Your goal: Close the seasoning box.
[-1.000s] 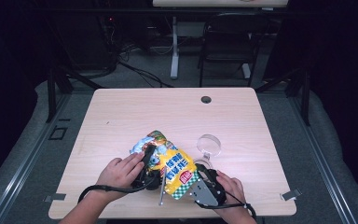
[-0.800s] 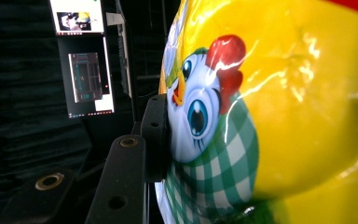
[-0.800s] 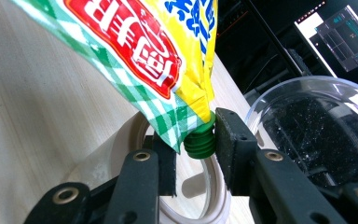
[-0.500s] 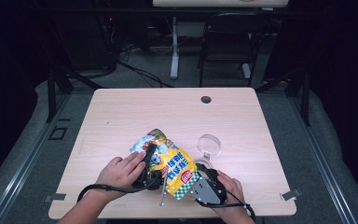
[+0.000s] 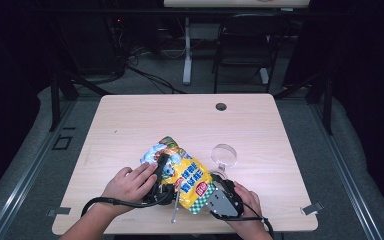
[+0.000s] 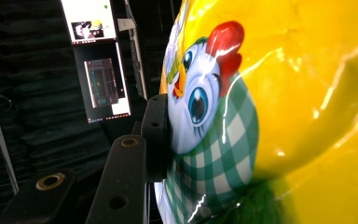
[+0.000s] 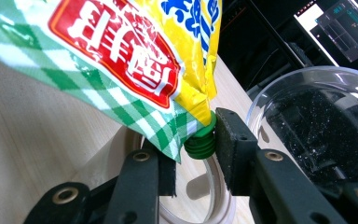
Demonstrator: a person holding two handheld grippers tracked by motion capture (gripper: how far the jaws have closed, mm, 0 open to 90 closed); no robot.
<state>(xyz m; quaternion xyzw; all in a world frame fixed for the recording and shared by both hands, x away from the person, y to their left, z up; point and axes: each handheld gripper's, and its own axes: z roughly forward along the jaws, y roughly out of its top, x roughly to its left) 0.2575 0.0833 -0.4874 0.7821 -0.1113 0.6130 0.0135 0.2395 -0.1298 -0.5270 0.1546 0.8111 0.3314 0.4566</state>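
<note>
We found the yellow seasoning pouch [image 5: 182,172] lying near the front edge of the counter [image 5: 130,125], at about 6 o'clock of its top, much as it had a second earlier, its printed face perhaps tipped a shade more toward us. The left tongs [image 5: 161,165] pinched its upper body, one pad [image 6: 156,135] pressed into the printed chicken, half closed. The right tongs [image 7: 193,149] clamped the green spout [image 7: 201,142] at the pouch's lower corner, unmoved. We judged the grip settled and the spout ready for opening or pouring. A clear glass bowl [image 5: 224,155] waited at 2 o'clock of the pouch. Beyond the pale wooden counter lay a dark room with a chair [image 5: 242,45], cables and lit monitors [image 6: 91,21].
</note>
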